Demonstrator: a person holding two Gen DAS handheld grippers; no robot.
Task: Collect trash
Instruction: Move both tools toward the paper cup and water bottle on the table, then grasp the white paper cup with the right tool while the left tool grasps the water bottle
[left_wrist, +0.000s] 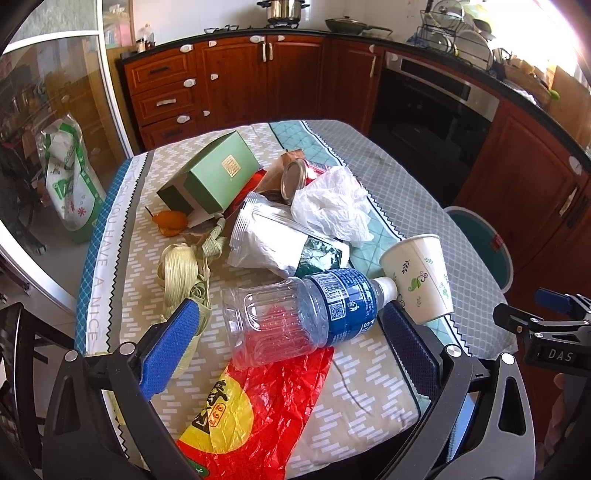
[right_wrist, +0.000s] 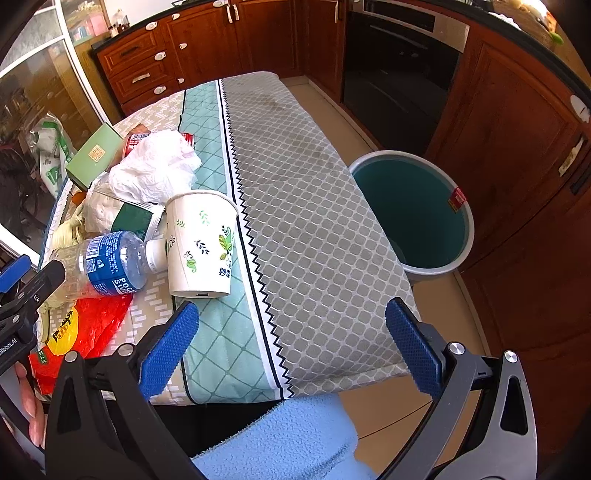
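A clear plastic bottle (left_wrist: 295, 317) with a blue label lies on its side between the fingers of my open left gripper (left_wrist: 291, 321), over a red and yellow plastic bag (left_wrist: 255, 417). Its white cap touches a paper cup (left_wrist: 421, 277) with green leaf print. Behind lie a white pouch (left_wrist: 269, 240), crumpled white plastic (left_wrist: 332, 203), a can (left_wrist: 295, 177), a green box (left_wrist: 210, 177) and pale ribbon (left_wrist: 184, 269). My right gripper (right_wrist: 291, 325) is open over the tablecloth's near edge, below the paper cup (right_wrist: 201, 243) and right of the bottle (right_wrist: 107, 262). A teal bin (right_wrist: 417, 214) stands on the floor to the right.
The table (right_wrist: 303, 206) wears a patterned cloth, its grey right half bare. Wooden cabinets (left_wrist: 229, 81) and an oven (left_wrist: 432, 110) line the far side. A green and white sack (left_wrist: 70, 181) leans by a glass door at the left. A blue sleeve (right_wrist: 280, 439) shows below.
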